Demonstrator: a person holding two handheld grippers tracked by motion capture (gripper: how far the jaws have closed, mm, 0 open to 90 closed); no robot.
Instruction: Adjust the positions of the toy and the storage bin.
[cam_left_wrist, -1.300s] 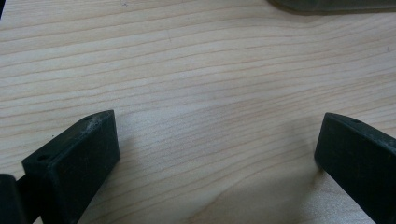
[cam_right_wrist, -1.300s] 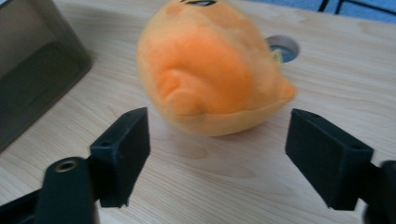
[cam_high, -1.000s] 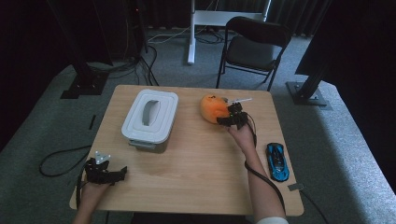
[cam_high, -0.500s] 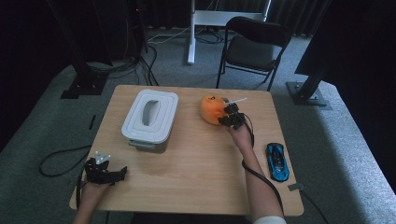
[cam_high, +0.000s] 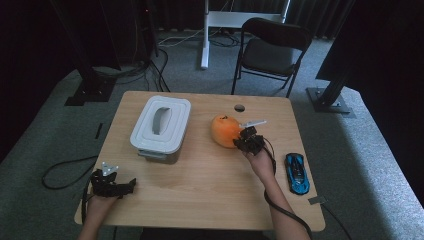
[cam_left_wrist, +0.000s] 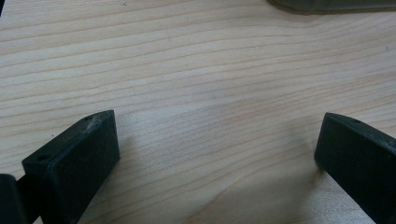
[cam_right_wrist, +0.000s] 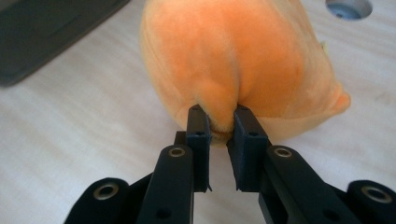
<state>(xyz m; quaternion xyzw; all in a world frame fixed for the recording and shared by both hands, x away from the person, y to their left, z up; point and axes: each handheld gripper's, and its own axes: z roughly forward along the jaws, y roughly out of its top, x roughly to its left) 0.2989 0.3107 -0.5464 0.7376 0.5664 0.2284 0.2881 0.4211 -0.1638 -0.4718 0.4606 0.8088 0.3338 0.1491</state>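
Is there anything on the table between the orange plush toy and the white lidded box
Nothing visible. The right gripper has pinched a fold of the orange plush toy, and bare wooden table lies between it and the white lidded box.

The wooden desk (cam_high: 200, 185) carries a grey box (cam_high: 161, 127) at 10 o'clock, an orange plush (cam_high: 225, 131) near centre, a blue car (cam_high: 297, 172) at 4 o'clock.

- Dim, dark surroundings around the table (cam_high: 200, 200) in the high view; soft, slightly grainy.
- Bright, even light on the wood in both gripper views.
- Soft shadows beneath the black jaws; nearest parts slightly blurred.
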